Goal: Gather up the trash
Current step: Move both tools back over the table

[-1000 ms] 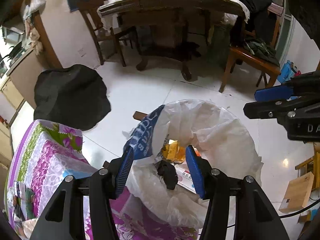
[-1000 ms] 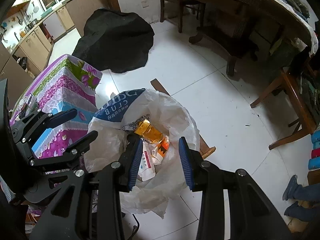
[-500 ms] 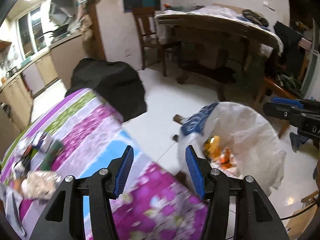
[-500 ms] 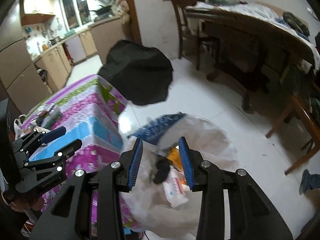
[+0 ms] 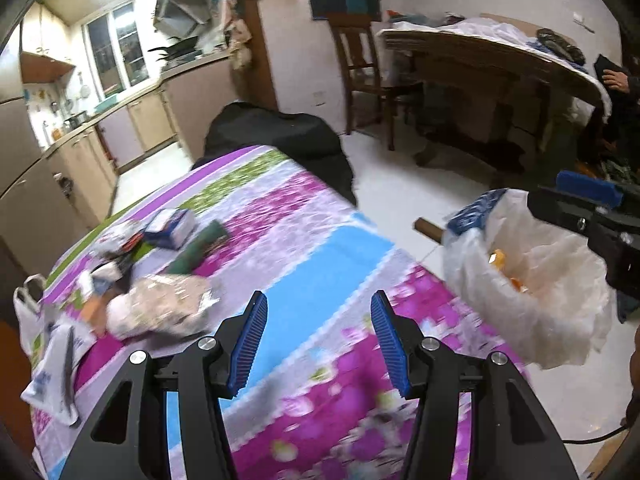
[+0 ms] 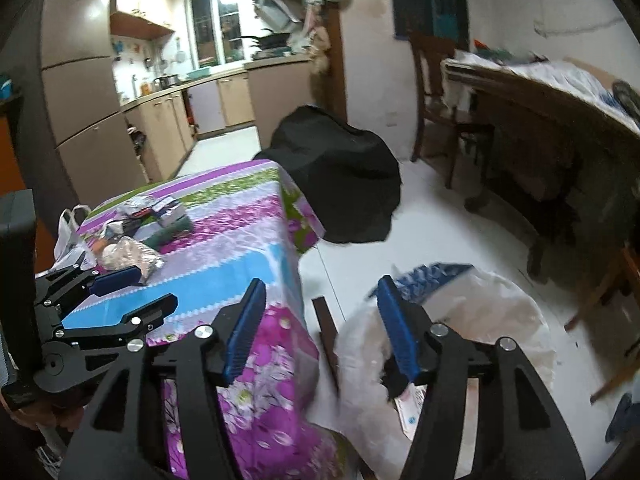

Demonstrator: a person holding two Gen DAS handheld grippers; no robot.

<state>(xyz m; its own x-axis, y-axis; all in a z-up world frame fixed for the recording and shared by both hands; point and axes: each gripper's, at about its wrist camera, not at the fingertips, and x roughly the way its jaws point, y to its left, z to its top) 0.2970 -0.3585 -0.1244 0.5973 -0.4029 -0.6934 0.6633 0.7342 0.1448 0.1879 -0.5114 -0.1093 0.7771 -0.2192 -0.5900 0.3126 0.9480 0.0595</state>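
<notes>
The left claw [image 5: 318,338] hangs over the near end of the table [image 5: 344,248], its blue pads spread wide with nothing between them, above the flowered cloth of purple, blue and green bands. The trash still to be gathered lies in a loose heap at the far left of the table: a crumpled silvery wrapper [image 5: 160,306] nearest, a small white and blue box [image 5: 170,228] beyond it, a dark green packet [image 5: 200,248] just right of the box, and blurred scraps around them that I cannot make out. A white plastic bag [image 5: 52,376] droops off the near left edge. To the right of the table, on the white floor, stands the bin lined with a white bag [image 5: 532,292], a blue printed piece [image 5: 476,212] draped on its far rim and orange wrappers [image 5: 498,258] showing inside. The right claw [image 6: 320,328] hovers near the bin's left edge, also spread and empty, one pad over the cloth's hanging corner and the other over the liner. A black covered mound [image 6: 340,176] sits on the floor past the table, with a long wooden dining table [image 5: 492,56] and chair [image 5: 360,68] farther back
</notes>
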